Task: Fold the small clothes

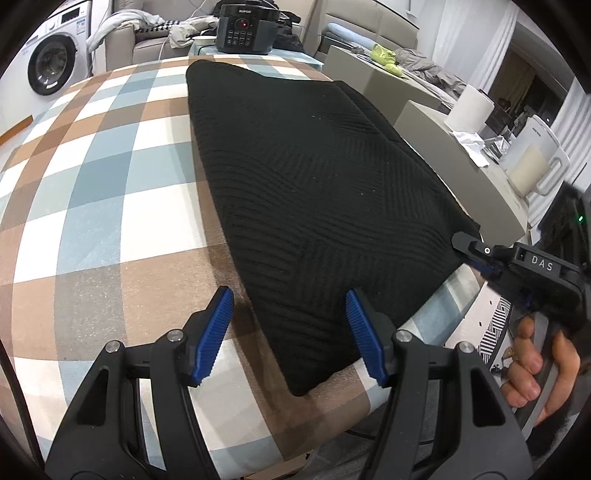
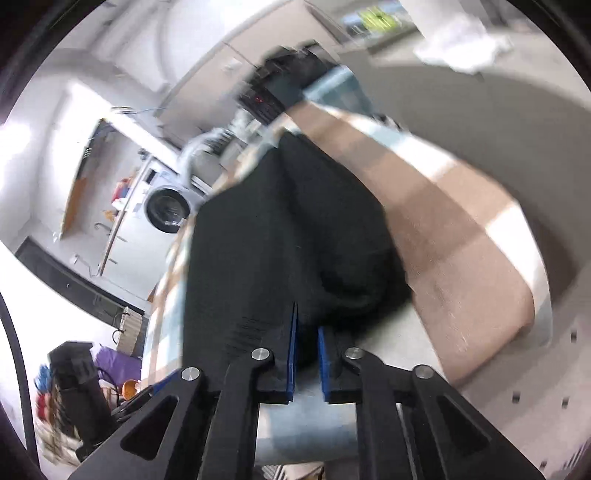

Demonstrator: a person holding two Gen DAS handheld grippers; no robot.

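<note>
Left wrist view: flat ribbed black garment [image 1: 314, 177], right hand-held gripper [image 1: 466, 243] pinching its edge.

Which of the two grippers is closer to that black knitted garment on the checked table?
Right. The right gripper is closed on the edge of the black knitted garment, pinching its fabric. The left gripper hangs open at the near corner, gripping nothing.

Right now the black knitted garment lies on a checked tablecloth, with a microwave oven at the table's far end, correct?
Not quite: it is an electric pressure cooker, not a microwave, as the left wrist view shows. The black knitted garment does lie on the checked tablecloth.
</note>
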